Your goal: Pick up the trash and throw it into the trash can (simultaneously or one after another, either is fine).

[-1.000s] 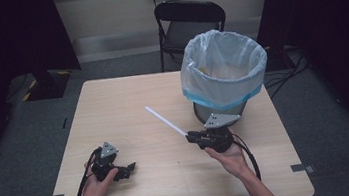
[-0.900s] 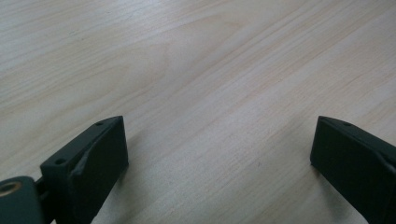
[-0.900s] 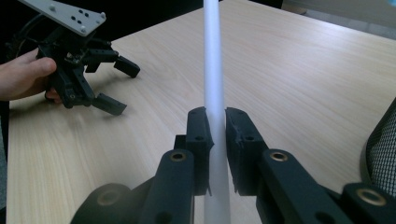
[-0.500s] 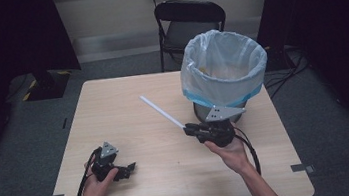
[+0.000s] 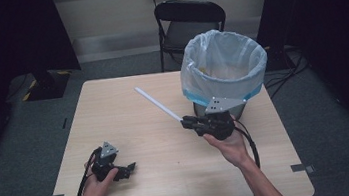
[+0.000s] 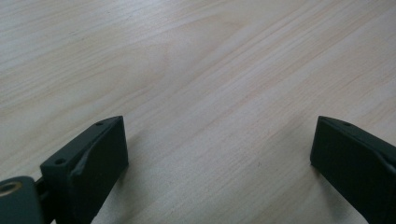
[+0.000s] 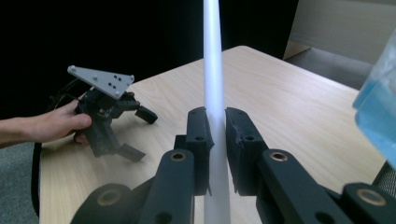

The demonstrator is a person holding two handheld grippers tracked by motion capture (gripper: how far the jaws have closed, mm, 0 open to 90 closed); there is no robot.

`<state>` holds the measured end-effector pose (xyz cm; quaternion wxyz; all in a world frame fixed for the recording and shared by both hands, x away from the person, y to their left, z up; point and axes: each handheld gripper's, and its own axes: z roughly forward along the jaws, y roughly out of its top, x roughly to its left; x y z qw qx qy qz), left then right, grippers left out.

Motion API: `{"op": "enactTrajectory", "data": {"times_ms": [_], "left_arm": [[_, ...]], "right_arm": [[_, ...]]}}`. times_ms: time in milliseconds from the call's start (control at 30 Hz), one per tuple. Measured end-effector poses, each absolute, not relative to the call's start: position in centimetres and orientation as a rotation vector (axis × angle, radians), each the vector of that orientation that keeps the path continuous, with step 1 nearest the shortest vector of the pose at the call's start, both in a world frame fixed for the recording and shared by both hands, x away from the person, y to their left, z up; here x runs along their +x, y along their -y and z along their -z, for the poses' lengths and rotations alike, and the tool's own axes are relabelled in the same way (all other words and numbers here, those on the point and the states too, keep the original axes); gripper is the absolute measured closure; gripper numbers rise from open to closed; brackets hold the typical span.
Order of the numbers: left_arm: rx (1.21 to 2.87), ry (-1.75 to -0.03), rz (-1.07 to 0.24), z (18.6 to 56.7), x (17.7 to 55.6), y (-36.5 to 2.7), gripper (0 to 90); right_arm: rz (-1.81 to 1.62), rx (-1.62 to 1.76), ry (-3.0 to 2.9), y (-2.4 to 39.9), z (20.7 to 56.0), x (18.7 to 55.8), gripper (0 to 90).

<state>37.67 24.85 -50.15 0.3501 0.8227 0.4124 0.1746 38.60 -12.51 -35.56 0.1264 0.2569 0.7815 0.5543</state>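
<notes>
High view: lined bin (image 5: 222, 67) holds unclear contents beside white stick (image 5: 157, 103).

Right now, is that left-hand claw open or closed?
Open. The left gripper rests low over the table, jaws spread wide with bare wood between them.

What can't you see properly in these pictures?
- Bottom of the trash bin, high view: hidden behind the right claw and its grey plate.
- Far end of the white stick, right claw view: cut off by the top edge.
- What's inside the bin bag, high view: too small and dim to tell.
- Left claw tips, left claw view: cut off at the bottom corners.
</notes>
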Motion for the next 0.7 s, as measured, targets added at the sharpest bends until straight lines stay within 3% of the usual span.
{"op": "enactTrajectory", "data": {"times_ms": [700], "left_arm": [[2.135,-1.066,-0.453,50.1,37.7,-24.9,3.6]], "right_arm": [[-1.691,0.697,-2.203,13.0,29.8,40.2,80.7]]}}
